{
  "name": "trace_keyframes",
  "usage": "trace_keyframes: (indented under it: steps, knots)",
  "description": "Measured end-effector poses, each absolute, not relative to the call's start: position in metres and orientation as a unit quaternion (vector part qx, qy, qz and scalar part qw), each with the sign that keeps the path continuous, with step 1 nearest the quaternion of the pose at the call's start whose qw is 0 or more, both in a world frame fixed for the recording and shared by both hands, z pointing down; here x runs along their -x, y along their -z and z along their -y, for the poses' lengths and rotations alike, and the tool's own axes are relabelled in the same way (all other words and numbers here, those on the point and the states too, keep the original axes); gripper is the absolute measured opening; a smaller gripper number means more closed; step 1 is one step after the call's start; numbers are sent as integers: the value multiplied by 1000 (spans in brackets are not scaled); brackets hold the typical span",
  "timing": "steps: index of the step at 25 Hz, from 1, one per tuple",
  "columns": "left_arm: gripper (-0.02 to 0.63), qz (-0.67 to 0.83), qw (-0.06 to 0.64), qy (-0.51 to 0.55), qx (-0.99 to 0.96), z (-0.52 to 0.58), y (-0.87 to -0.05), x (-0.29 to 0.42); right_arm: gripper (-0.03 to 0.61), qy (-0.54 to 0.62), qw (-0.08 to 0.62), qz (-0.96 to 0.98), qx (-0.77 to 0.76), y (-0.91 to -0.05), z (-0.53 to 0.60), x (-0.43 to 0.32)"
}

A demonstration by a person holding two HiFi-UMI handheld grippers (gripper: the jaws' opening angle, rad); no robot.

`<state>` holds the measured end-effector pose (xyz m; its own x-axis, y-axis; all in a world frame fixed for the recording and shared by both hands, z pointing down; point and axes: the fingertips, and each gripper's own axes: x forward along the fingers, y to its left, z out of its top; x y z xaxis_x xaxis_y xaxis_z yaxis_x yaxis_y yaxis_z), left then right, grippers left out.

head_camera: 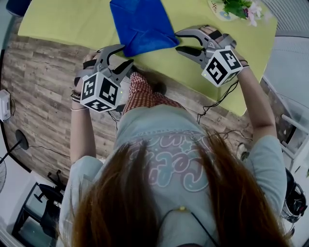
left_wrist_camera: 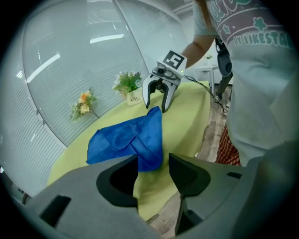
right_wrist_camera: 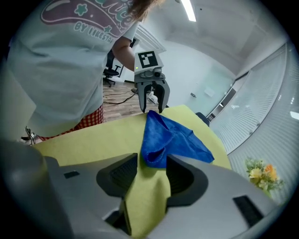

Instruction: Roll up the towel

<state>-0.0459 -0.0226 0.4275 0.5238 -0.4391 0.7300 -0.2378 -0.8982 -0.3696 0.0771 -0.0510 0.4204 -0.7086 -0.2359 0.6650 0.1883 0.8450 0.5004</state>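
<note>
A blue towel lies crumpled and partly folded on the yellow-green table top. My left gripper stands open at the towel's near left corner, close to the table's edge. The right gripper is open at the towel's near right corner. In the left gripper view the towel lies just beyond the open jaws, with the right gripper at its far end. In the right gripper view a rolled fold of towel reaches the tips of the open jaws, unpressed, and the left gripper is beyond.
A small pot of flowers stands at the table's far right, and two flower pots show in the left gripper view by the window blinds. The person stands against the table's near edge. Cables lie on the wooden floor.
</note>
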Motion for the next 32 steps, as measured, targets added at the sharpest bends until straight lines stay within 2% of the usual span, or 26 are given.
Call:
trace_keyframes:
  steps: [9,12,13,14,16,21,26,32]
  knots:
    - [164,-166,202,457,850,30,-422,41,141,363,374,853,9,-425,53,-64]
    - [127,-151,233,460,843,27,-425,37,120,379,372,848,9,-426,50,-65]
    - [97,-149,249,460,839,26,-426,35,102,382,371,846,11,-427,49,-65]
    - [57,-148,264,460,835,25,-428,34,71,383,370,846,11,-430,48,-66]
    - [23,-152,275,455,833,24,-431,32,14,375,364,853,9,-434,47,-67]
    - [17,-195,219,416,860,17,-424,40,18,337,354,873,-9,-426,41,-68]
    - [17,-237,163,379,880,5,-419,46,18,272,312,909,-55,-408,33,-72]
    - [17,-260,91,342,899,-15,-413,51,18,237,319,916,-46,-415,7,-74]
